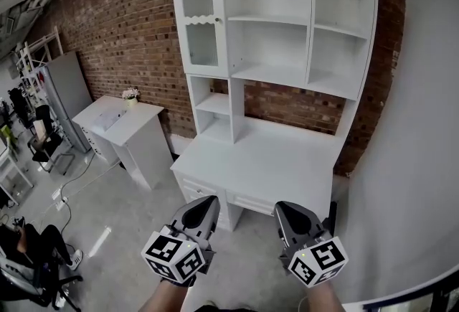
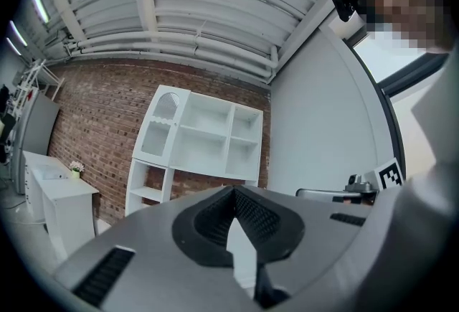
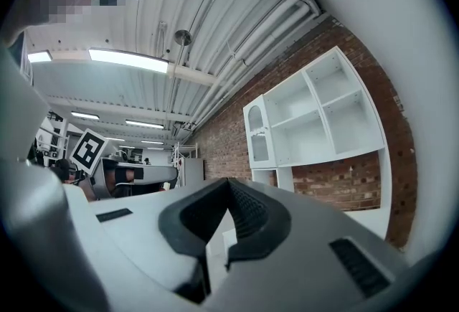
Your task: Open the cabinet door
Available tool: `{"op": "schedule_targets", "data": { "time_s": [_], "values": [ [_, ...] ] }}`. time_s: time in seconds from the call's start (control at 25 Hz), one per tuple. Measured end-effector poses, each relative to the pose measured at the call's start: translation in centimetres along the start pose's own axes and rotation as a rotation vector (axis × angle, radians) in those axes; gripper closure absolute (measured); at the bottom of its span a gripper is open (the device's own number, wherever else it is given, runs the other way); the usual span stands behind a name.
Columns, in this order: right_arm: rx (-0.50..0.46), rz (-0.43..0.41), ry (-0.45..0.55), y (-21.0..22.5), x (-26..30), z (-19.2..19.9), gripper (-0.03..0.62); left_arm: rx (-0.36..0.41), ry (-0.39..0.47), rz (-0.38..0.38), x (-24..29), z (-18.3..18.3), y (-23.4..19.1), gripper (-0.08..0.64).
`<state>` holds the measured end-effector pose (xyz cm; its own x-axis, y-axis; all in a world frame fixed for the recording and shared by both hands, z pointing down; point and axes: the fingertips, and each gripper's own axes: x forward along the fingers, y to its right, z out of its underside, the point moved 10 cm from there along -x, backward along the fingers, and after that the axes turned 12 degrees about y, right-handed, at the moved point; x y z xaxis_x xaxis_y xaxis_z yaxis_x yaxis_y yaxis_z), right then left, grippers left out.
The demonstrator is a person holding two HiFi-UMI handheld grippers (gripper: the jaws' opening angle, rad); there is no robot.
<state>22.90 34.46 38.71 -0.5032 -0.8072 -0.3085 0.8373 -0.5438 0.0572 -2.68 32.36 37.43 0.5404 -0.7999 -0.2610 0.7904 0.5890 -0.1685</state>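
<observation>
**Both grippers shut and empty, cabinet door closed, well apart**

Head view: L gripper [image 1: 207, 201] and R gripper [image 1: 286, 207] are held low, side by side, in front of a white desk [image 1: 265, 160], touching nothing. A white hutch [image 1: 344, 31] stands on the desk against a brick wall [image 1: 122, 24]. The cabinet door [image 1: 200, 20], arched w/ a glass pane, is in the hutch's upper-left compartment. It sits flush, closed. Both grippers are well below it and well apart from it. To the left is a small white side table [image 1: 136, 128] w/ a flower pot [image 1: 130, 94] on top.

Left gripper view: the jaws are pressed together at the tips, w/ nothing between them. The door [image 2: 161, 124] shows far off at the hutch's top left, closed.

Right gripper view: same here, the pads [image 3: 244, 214] meet at the tip and grip nothing. The door [image 3: 259, 137] is visible beyond, at the hutch's left end, closed, w/ the open shelves to its right.
</observation>
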Motion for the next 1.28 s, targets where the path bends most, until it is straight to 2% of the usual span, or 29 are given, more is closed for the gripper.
{"op": "schedule_targets", "data": {
  "time_s": [0.32, 0.6, 0.92, 1.28],
  "values": [
    [0.011, -0.012, -0.005, 0.7, 0.6, 0.6, 0.589, 0.0, -0.013, -0.008, 0.7, 0.8, -0.1, 0.555],
    [0.014, -0.008, -0.018, 1.5, 3.2, 2.0, 0.589, 0.0, -0.011, -0.002, 2.5, 1.3, -2.6, 0.555],
    [0.004, 0.0, -0.017, 2.6, 9.6, 3.5, 0.589, -0.019, 0.007, 0.015, 6.2, 1.1, -8.5, 0.555],
    [0.004, 0.007, -0.005, 2.4, 20.3, 6.1, 0.589, -0.01, 0.008, 0.037, 11.0, 0.1, -18.7, 0.555]
  ]
}}
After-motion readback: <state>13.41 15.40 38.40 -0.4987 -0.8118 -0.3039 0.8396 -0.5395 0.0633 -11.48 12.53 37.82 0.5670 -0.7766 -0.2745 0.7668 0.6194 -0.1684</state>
